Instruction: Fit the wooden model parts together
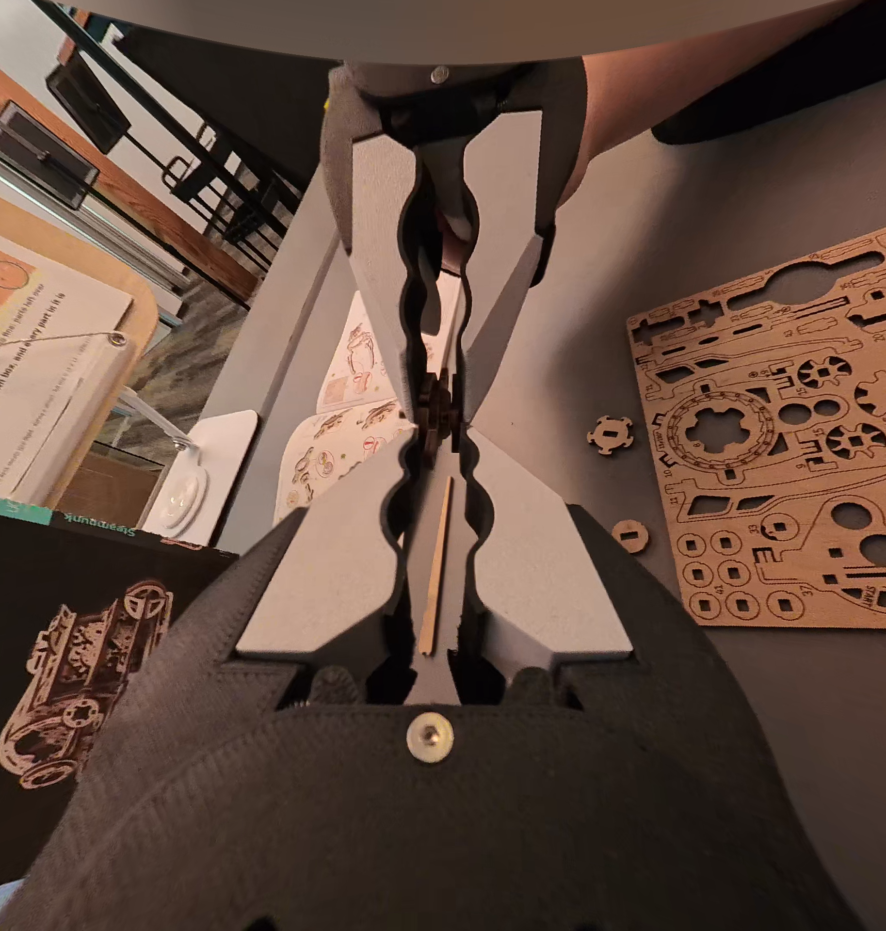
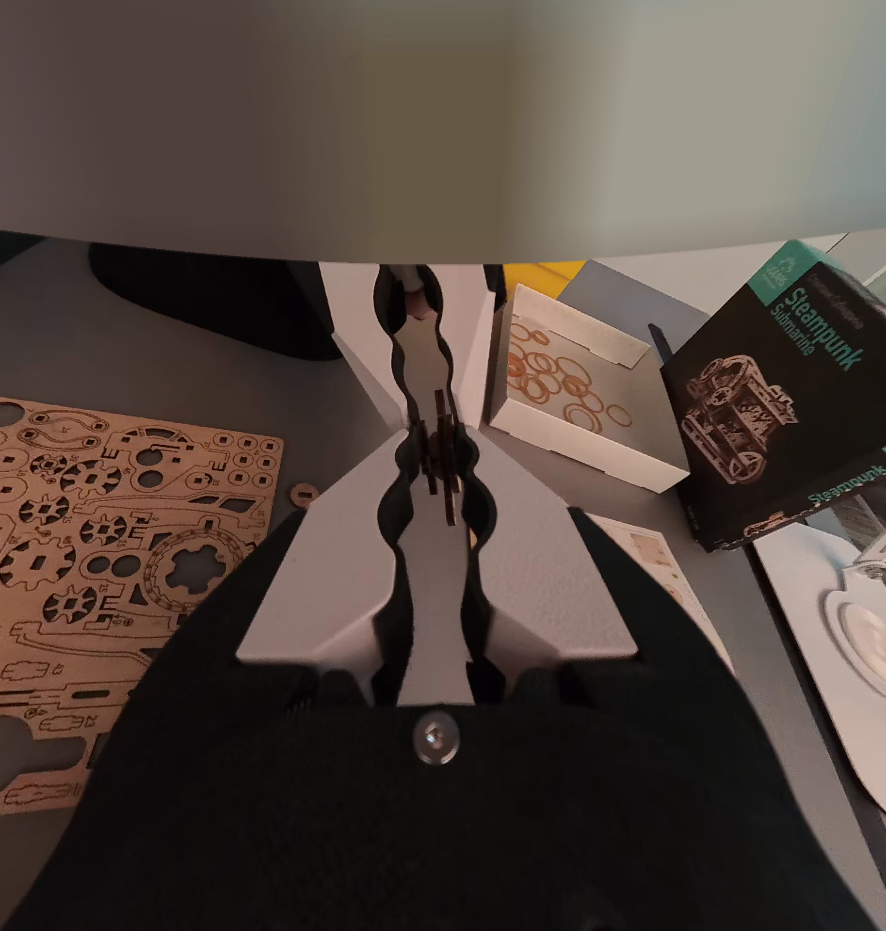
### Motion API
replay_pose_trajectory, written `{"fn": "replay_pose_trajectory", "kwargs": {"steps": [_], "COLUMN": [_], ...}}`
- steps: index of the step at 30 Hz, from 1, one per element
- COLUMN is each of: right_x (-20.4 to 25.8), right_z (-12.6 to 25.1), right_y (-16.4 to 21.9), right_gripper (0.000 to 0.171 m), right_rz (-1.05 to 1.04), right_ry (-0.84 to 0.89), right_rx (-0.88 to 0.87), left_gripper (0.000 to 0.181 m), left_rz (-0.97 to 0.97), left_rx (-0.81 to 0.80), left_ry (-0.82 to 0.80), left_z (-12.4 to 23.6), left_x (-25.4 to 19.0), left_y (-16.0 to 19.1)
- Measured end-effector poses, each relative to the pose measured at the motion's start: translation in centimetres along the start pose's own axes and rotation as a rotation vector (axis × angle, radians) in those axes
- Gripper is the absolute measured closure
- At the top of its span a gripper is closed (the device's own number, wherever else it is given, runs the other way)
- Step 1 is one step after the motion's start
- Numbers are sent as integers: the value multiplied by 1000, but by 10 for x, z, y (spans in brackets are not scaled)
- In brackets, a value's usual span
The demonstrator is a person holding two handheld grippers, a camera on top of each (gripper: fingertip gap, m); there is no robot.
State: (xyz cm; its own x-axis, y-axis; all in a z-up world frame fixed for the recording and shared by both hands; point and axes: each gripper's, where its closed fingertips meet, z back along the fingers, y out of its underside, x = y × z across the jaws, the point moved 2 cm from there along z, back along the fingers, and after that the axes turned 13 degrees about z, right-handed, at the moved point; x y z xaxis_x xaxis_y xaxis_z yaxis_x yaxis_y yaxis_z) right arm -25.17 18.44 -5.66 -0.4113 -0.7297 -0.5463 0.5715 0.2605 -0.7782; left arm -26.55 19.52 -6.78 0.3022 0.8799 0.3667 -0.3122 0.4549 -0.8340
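Observation:
My two grippers meet tip to tip above the grey table. The left gripper (image 1: pixel 433 443) comes in from the bottom of the left wrist view, the right gripper (image 1: pixel 433 393) from the top. Each is shut on small dark wooden gear parts (image 1: pixel 434 418), seen edge-on and pressed together between the tips. In the right wrist view the right gripper (image 2: pixel 430 451) is at the bottom, the left gripper (image 2: pixel 428 415) is opposite, and the stacked wooden parts (image 2: pixel 445 473) are between them. A thin wooden stick (image 1: pixel 438 564) lies on the table under my left fingers.
A laser-cut wooden parts sheet (image 1: pixel 783 428) (image 2: pixel 103 554) lies beside the grippers, with a loose small gear (image 1: pixel 609 436) and a round disc (image 1: pixel 629 536) (image 2: pixel 303 493). There are also a black kit box (image 2: pixel 783 403) (image 1: pixel 78 655), a white tray of rubber bands (image 2: pixel 571 393) and an instruction booklet (image 1: pixel 340 403). My two grippers' fingertips are within a few centimetres of each other. The round disc (image 1: pixel 629 536) lies around 9 cm away from my left fingertips. Look for it in the right wrist view (image 2: pixel 304 493) too.

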Motion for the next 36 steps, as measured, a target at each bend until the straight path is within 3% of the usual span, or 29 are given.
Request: {"fn": "replay_pose_trajectory", "kwargs": {"steps": [13,21,28,31,36], "right_x": [1,13,17,16,17], "right_z": [0,-3,-1,-2,-2], "right_y": [4,12,9,12,11], "right_gripper": [157,155,147,155,155], "right_rz": [-28,75,66,74,66], "right_ry": [-31,-119,-154,-140,-150], "right_rx": [0,92,69,81,71], "left_gripper": [169,170,170,170,170], "left_rz": [29,33,132,149,163], "left_rx": [43,88,60,66,60], "left_ry": [9,91,170,193,222], "left_z": [-2,-6,-3,-4,-3], "left_x": [-2,-11,-11,-13,-14], "left_y": [3,10,8,10,9]}}
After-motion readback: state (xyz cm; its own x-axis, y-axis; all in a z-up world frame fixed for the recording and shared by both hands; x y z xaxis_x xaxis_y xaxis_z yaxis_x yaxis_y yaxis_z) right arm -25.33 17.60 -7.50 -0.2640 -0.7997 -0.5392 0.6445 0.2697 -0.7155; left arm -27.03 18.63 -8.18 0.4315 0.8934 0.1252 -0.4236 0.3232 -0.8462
